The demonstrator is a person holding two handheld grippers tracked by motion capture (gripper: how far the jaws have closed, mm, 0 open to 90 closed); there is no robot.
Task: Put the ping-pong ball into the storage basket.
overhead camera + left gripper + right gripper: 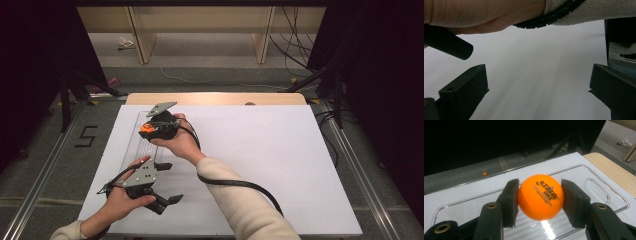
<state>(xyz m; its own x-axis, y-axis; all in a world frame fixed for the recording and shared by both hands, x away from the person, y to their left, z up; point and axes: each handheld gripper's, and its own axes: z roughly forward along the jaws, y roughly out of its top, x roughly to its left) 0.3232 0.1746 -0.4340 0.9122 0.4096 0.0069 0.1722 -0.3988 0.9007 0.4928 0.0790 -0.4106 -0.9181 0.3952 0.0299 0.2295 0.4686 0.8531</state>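
Note:
An orange table-tennis ball [541, 197] with black print sits between the pads of my right gripper [540, 200], which is shut on it. Below it lies a clear plastic tray [579, 173] with a ribbed floor. From above, the right gripper [150, 131] holds the ball [146, 128] over the far part of the tray [134, 145] at the table's left. My left gripper [170, 182] rests near the front left corner, jaws wide apart, nothing between them. In its own view the left gripper [537, 82] faces bare white sheet, under the other hand's wrist [486, 15].
A white sheet [260, 150] covers the table, with a wooden strip [215, 98] at the far edge. The right gripper's black cable [240, 184] loops across the sheet. A small orange speck [484, 173] lies on the floor beyond. Tripod legs [65, 100] stand left and right.

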